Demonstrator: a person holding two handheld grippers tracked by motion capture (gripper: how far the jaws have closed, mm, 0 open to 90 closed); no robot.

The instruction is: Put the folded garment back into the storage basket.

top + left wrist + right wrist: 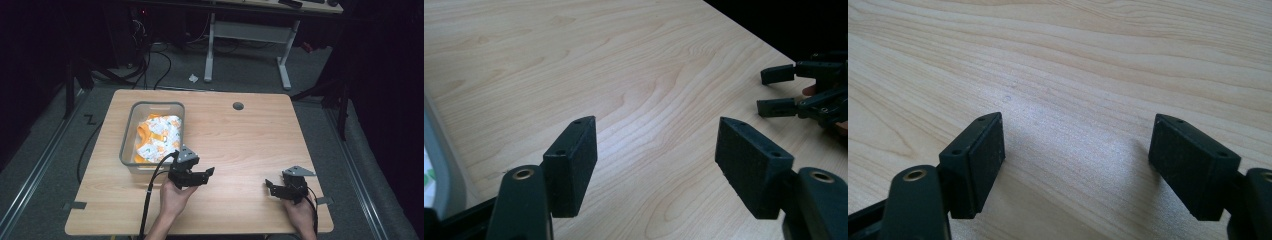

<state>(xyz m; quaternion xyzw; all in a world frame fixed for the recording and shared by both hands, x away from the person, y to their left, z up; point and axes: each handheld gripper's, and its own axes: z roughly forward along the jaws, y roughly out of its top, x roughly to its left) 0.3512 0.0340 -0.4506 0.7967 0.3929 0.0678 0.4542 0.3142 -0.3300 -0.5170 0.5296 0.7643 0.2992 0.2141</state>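
Observation:
A clear plastic bin (130,131) stands on the left part of the wooden table (240,135), holding a white and orange patterned cloth (159,136). My left gripper (209,173) sits just in front of the bin's near right corner, held by a hand, jaws open and empty. In the left gripper view its jaws (656,160) stand wide apart over bare wood, with the bin's rim (436,165) at the left edge and the right gripper (781,90) farther off. My right gripper (269,185) rests near the table's front right, open. Its own view shows the jaws (1075,160) spread over bare wood.
A round cable hole (238,106) lies near the table's far edge. A black cable (150,195) trails from the left gripper over the front edge. Behind the table stand a white desk frame (247,37) and floor cables (150,60).

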